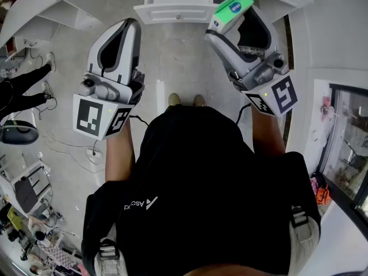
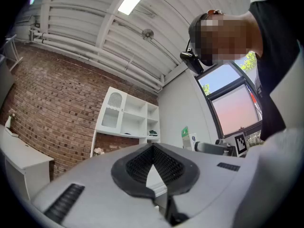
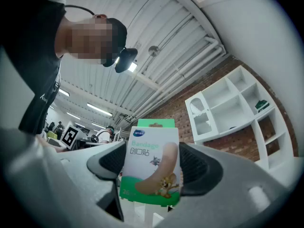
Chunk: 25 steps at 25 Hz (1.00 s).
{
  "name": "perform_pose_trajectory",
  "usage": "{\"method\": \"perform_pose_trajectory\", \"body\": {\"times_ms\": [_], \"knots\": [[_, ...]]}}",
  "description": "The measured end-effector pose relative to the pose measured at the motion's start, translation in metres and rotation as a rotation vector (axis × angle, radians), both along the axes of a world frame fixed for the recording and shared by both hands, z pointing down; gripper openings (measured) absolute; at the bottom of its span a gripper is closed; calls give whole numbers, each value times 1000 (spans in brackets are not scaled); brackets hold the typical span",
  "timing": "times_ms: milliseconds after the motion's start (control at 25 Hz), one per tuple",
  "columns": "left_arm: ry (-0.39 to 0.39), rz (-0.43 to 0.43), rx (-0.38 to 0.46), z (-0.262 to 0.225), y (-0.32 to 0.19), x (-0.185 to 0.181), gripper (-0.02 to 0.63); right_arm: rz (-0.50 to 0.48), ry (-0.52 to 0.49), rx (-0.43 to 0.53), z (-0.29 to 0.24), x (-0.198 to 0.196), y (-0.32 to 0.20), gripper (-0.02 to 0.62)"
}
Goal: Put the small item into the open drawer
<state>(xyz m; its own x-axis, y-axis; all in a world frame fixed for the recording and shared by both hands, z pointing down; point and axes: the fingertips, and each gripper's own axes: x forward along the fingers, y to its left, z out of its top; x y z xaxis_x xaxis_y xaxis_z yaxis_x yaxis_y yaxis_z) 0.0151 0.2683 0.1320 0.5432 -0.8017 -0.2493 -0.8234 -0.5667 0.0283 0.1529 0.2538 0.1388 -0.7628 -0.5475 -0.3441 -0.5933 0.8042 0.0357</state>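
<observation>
A green and white bandage box point(image 1: 233, 9) stands upright between the jaws of my right gripper point(image 1: 237, 17), which is shut on it. In the right gripper view the box point(image 3: 149, 160) fills the gap, and both black pads point(image 3: 199, 167) press its sides. My left gripper point(image 1: 130, 26) is raised at the left, shut with nothing in it; its pads point(image 2: 137, 165) meet at the tips. A white drawer point(image 1: 175, 9) with a small knob juts out from the cabinet ahead of my feet. The left gripper view also catches the box point(image 2: 186, 137) at the right.
A white shelf unit point(image 2: 126, 118) stands against a brick wall, also in the right gripper view point(image 3: 232, 103). More white furniture point(image 1: 57, 7) is at the far left. Cables point(image 1: 86, 148) lie on the floor to the left. A glass door point(image 1: 345, 142) is on the right.
</observation>
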Motion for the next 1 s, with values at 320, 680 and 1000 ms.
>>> {"method": "perform_pose_trajectory", "body": {"times_ms": [320, 680, 1000], "knots": [[9, 6, 6, 0, 0, -7, -2, 7, -18, 1, -7, -2, 4, 347], [24, 18, 0, 14, -24, -67, -2, 42, 36, -26, 2, -58, -25, 347], [2, 18, 1, 30, -53, -109, -2, 64, 131, -62, 26, -99, -61, 347]]}}
